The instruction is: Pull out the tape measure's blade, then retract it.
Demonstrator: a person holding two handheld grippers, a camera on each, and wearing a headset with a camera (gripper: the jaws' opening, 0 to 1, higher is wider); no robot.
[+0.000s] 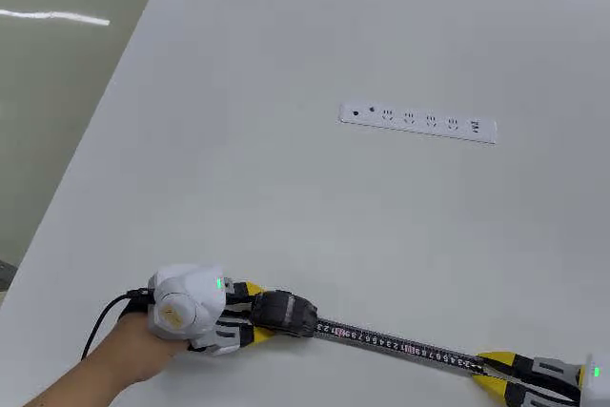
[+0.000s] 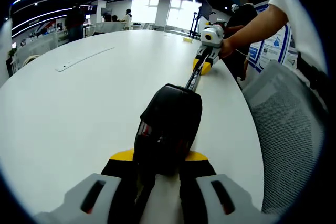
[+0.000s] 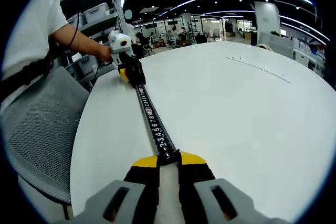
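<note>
Item: tape measure, black case (image 1: pixel 286 313), lying on the white table (image 1: pixel 286 92) at the lower left of the head view. Its blade (image 1: pixel 400 342) is drawn out flat along the tabletop toward the lower right corner, numerals up. Left gripper (image 1: pixel 255 312): held by a hand (image 1: pixel 133 350) at the bottom left, its yellow-tipped jaws closed in on either side of the case; in the left gripper view the case (image 2: pixel 169 124) sits centre frame between the jaws. Right gripper (image 1: pixel 500 369): lower right corner, jaws nearly together and pinching the blade's far end; in the right gripper view the blade (image 3: pixel 155 124) runs from the jaws up to the case. Also present: white power strip (image 1: pixel 417 121), right of centre, well apart from the tape; grey mesh chair (image 2: pixel 294 129) at the table's edge.
</note>
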